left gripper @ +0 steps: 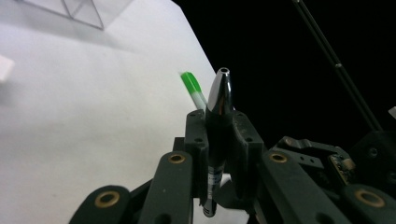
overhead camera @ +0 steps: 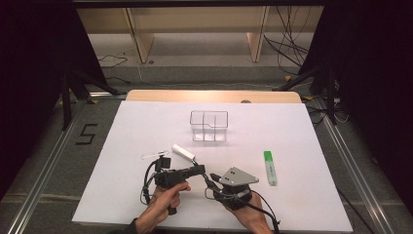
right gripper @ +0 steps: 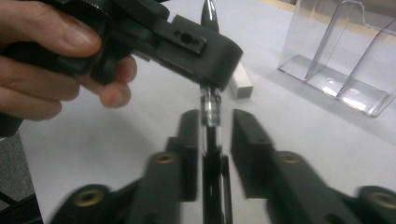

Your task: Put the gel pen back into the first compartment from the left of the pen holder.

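Pen (left gripper: 218, 109) is what I have in hand: a dark one with a shiny, tapered metal tip, clamped between the jaws of my left gripper (left gripper: 219, 135). In the left gripper view it runs up between the two black jaws, which press on its barrel from both sides, and the tip pokes out past them.

My right gripper (right gripper: 215, 135) meets it from the other end. In the right gripper view the jaws stand a little apart, one on each side of the pen's silver, ribbed section, with a visible gap on the right side, so I read this gripper as parted and not clamped on anything. A slim dark piece lies between those jaws in line with the pen; I cannot tell whether it belongs to the pen.

I take the clear divided organizer (overhead camera: 209, 126) as my landmark. From the high view, both grippers sit well in front of it, on my side of the white table (overhead camera: 126, 195), nose to nose, with the pen between them. A white eraser-like block (overhead camera: 182, 152) lies between the organizer and the left gripper. A green highlighter (overhead camera: 270, 167) lies in front of the organizer and off to its right, well apart from both grippers. A small clear item (overhead camera: 153, 155) sits just left of the white block; I cannot make out what it is.
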A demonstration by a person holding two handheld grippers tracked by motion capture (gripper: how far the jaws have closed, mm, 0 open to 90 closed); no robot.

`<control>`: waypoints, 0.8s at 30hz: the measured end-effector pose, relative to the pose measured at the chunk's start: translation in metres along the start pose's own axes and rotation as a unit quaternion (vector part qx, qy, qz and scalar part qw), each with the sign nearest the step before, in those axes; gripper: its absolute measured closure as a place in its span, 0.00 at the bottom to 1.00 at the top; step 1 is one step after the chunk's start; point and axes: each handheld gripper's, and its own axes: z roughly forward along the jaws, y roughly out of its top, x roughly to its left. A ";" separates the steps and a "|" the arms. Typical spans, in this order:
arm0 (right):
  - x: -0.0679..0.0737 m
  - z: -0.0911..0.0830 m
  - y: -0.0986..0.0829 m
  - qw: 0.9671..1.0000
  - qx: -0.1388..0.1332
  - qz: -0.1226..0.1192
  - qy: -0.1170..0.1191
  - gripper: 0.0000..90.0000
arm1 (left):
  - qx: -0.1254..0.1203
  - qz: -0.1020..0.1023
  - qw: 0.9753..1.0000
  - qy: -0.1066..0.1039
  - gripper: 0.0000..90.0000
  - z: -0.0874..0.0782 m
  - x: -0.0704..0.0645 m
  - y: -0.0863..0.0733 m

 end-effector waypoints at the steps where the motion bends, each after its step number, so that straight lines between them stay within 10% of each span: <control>1: -0.002 -0.002 0.000 1.000 -0.001 0.001 0.001 0.74 | -0.003 0.006 1.000 0.004 0.89 -0.002 0.000 0.002; 24: -0.034 -0.026 -0.024 0.998 -0.008 0.055 -0.023 0.37 | -0.074 0.088 0.992 0.048 0.89 -0.019 -0.008 0.059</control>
